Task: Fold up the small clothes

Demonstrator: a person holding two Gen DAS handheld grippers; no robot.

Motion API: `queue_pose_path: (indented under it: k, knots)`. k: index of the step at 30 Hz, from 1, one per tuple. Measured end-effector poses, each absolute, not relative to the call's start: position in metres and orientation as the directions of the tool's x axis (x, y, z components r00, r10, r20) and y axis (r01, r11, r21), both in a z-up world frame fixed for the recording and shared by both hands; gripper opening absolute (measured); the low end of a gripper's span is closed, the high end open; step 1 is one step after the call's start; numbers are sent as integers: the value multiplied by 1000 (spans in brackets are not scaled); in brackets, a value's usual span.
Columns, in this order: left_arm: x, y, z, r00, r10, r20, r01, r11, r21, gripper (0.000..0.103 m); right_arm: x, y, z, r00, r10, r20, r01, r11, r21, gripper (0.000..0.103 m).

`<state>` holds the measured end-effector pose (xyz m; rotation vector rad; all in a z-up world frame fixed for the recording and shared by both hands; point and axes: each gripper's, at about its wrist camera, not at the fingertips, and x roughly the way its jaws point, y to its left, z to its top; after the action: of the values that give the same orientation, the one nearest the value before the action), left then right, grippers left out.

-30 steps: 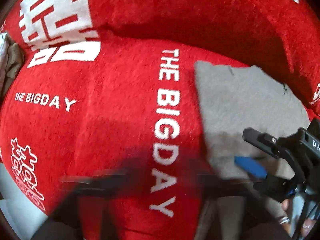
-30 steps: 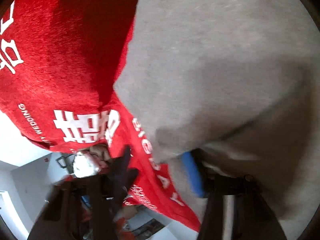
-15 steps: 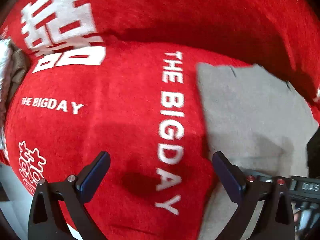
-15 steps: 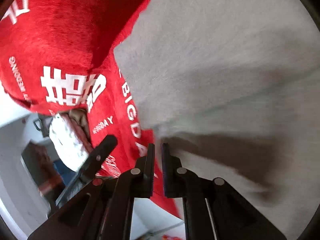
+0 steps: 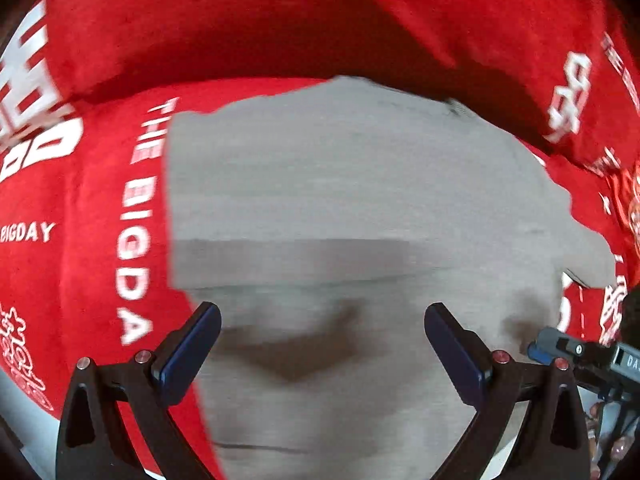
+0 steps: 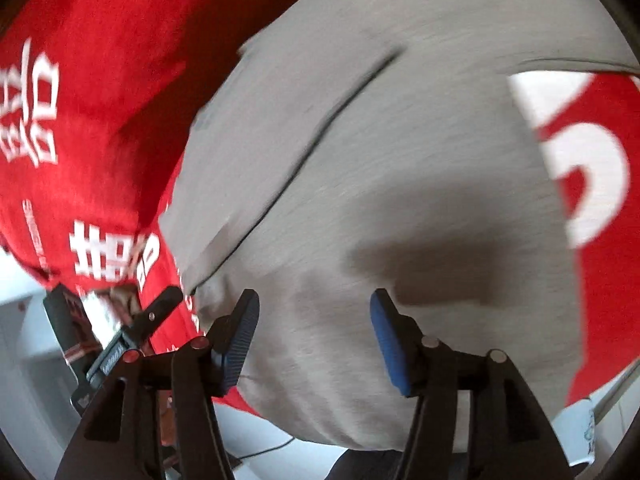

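A small grey garment [image 5: 340, 208] lies on a red blanket [image 5: 100, 208] printed with white letters. A fold edge runs across its middle. My left gripper [image 5: 320, 344] is open and empty, its fingers held just above the garment's near part. In the right wrist view the same grey garment [image 6: 400, 168] fills the middle, with a dark seam running diagonally. My right gripper [image 6: 314, 336] is open and empty, close over the garment's near edge. The right gripper's tip also shows at the far right of the left wrist view [image 5: 560, 350].
The red blanket [image 6: 80, 100] covers a raised back cushion behind the garment. Past the blanket's edge at lower left lie a white floor [image 6: 24, 312] and some clutter. A white cup [image 6: 580, 436] stands at lower right.
My right gripper has let go of the grey garment and opened. My left gripper has swung right, from over the red blanket to over the garment. Both views are motion-blurred.
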<state>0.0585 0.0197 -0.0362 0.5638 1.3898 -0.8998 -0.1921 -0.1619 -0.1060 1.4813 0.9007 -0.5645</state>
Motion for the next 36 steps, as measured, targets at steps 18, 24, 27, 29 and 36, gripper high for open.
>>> queue_pose_path:
  k: [18, 24, 27, 29, 36]
  knots:
    - [-25, -53, -41, -49, -119, -992, 846, 522, -105, 102, -191, -289, -148, 636, 54, -769, 771, -44, 635, 17]
    - [-33, -60, -42, -37, -85, -996, 853, 516, -76, 102, -217, -284, -140, 658, 93, -747, 752, -41, 658, 22]
    - [-39, -67, -38, -28, -83, -996, 858, 509, -66, 102, -246, -282, -137, 736, 96, -670, 677, -109, 728, 33]
    - [-46, -74, -38, -21, -79, -997, 865, 499, -58, 102, -265, -280, -135, 757, 76, -649, 652, -147, 744, 56]
    - [-82, -104, -40, -2, -52, -999, 905, 424, -24, 102, -321, -275, -137, 720, 41, -693, 683, -218, 697, 57]
